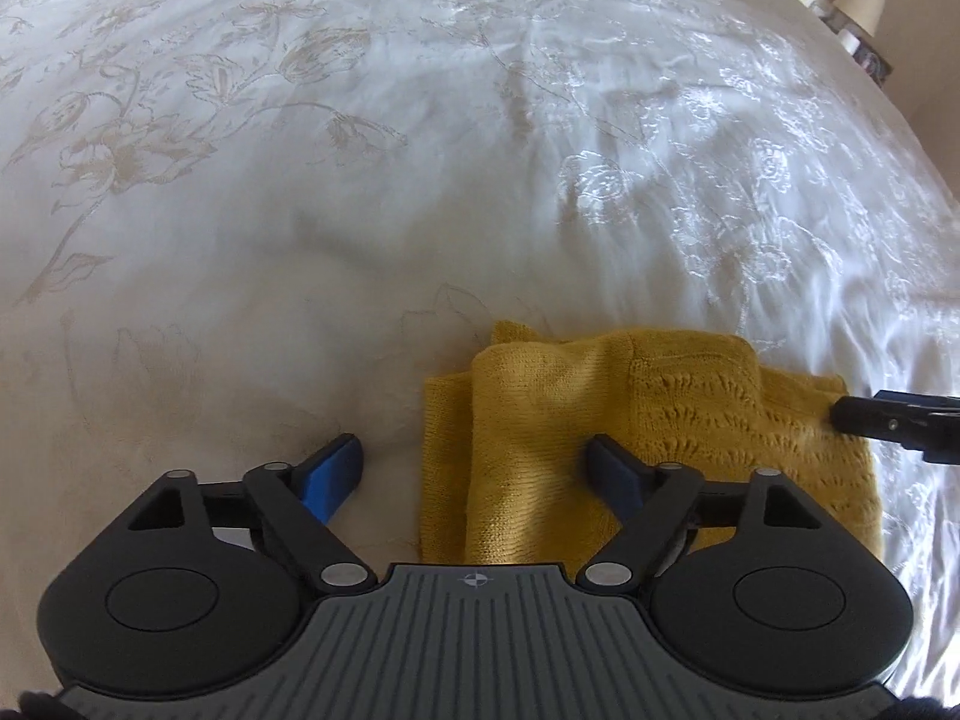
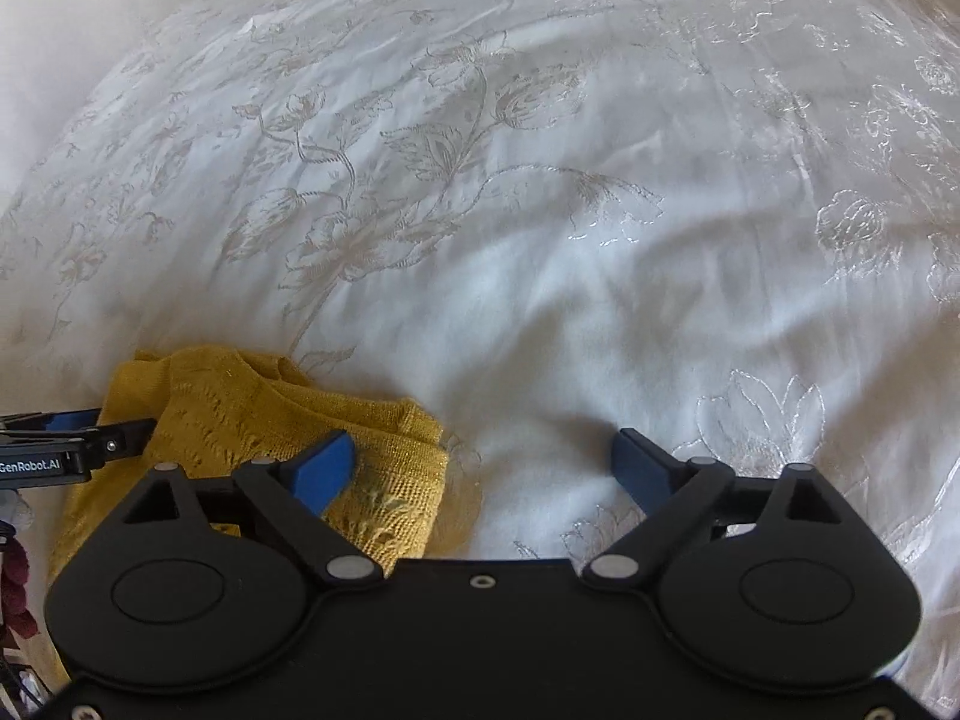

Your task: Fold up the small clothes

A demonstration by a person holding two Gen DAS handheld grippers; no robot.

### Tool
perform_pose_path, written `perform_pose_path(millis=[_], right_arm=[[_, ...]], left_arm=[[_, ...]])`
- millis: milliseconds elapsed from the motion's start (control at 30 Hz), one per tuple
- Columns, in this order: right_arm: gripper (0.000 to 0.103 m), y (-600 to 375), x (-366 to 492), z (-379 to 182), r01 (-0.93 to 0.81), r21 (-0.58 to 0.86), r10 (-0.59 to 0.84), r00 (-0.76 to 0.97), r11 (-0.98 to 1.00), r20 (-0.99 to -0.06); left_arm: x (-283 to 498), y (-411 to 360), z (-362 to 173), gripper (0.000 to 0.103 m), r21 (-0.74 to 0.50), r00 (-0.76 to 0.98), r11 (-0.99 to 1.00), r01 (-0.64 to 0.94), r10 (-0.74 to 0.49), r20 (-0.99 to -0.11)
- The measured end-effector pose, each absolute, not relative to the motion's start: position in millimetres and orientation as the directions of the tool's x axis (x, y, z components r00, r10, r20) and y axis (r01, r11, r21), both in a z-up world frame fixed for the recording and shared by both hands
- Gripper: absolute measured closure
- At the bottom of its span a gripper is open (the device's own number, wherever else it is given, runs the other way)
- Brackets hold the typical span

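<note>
Jaws were spread wide on both the left gripper [image 1: 474, 468] and right gripper [image 2: 486, 468], angled steeply down over the folded mustard knit [image 1: 540, 420] on the white bedspread [image 1: 420, 180], nothing being gripped.

The only legible text is "GenRobot.AI", white on black, on the side of the left gripper [image 2: 129, 433] at the near left edge.

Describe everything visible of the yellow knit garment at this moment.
The yellow knit garment is mustard-coloured, part plain knit and part openwork lace pattern. It lies folded in layers on the white embroidered bedspread, edges slightly uneven. The left gripper straddles its left edge with jaws open; the right gripper straddles its right edge, also open. Neither clamps it; whether a finger rests on it is unclear.
</note>
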State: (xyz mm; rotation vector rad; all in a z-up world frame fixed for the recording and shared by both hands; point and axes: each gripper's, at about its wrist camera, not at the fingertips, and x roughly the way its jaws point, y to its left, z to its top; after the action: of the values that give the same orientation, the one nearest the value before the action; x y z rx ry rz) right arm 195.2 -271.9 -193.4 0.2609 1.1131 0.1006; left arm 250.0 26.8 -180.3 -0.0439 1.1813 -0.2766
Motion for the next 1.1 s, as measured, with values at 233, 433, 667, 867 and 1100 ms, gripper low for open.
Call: perform_pose_path(millis=[233,433,667,867,1100], right_arm=[[0.0,-281,157,-172,0.057,0.345,0.275,0.49,0.937,-0.827],[0.0,-265,138,-183,-0.03,0.294,0.279,0.417,0.955,-0.865],[0.0,-272,129,-192,-0.005,0.229,0.213,0.386,0.973,-0.897],[0.0,-257,109,-172,-0.094,0.309,0.318,0.425,0.947,-0.847],[0.0,-240,93,-195,-0.136,0.222,0.256,0.335,0.965,-0.907]], left_arm=[[222,27,-154,0.01,-0.158,0.393,0.962,0.221,-0.236,-0.889],[202,37,-173,0.006,-0.112,0.35,0.971,0.209,-0.181,-0.919],[201,57,-176,0.0,-0.133,0.348,0.98,0.148,-0.178,-0.92],[169,51,-156,0.0,-0.124,0.396,0.975,0.185,-0.189,-0.898],[152,72,-176,0.0,-0.093,0.367,0.987,0.131,-0.135,-0.92]])
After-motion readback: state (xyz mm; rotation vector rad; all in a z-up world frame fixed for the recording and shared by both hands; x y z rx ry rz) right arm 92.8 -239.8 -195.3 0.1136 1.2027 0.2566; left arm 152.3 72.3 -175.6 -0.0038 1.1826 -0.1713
